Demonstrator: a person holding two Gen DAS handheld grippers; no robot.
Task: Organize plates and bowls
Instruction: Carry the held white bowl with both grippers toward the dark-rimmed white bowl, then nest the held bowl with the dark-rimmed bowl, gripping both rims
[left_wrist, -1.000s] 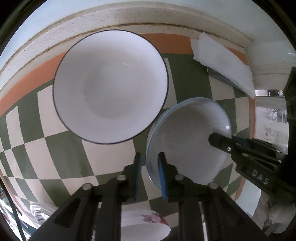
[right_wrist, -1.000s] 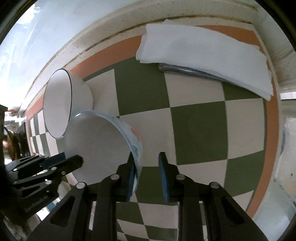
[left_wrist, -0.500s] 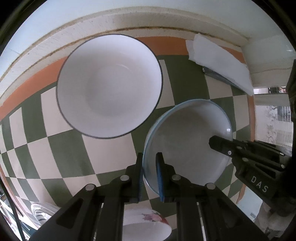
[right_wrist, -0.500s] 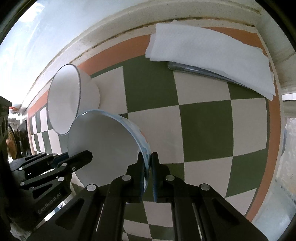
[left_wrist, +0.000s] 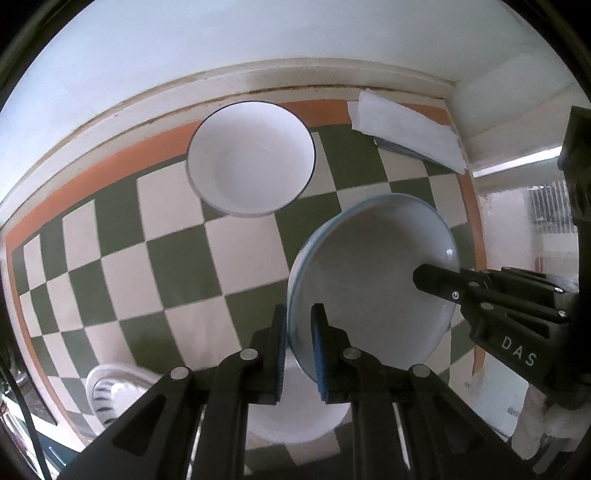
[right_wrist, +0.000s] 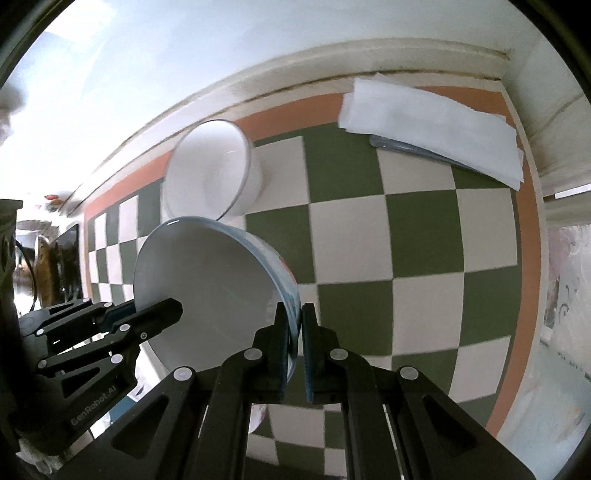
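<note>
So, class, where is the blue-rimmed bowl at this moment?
The blue-rimmed bowl is off the checked cloth, its rim pinched on opposite sides by the left gripper and the right gripper. The white bowl sits beyond it, nearer the wall.

Blue-rimmed bowl (left_wrist: 369, 266), white bowl (left_wrist: 251, 162), green-cream checked cloth (left_wrist: 184, 266)

Bowl (left_wrist: 251, 158) by wall, napkin (left_wrist: 406, 129) right, perhaps overlapping something
</note>
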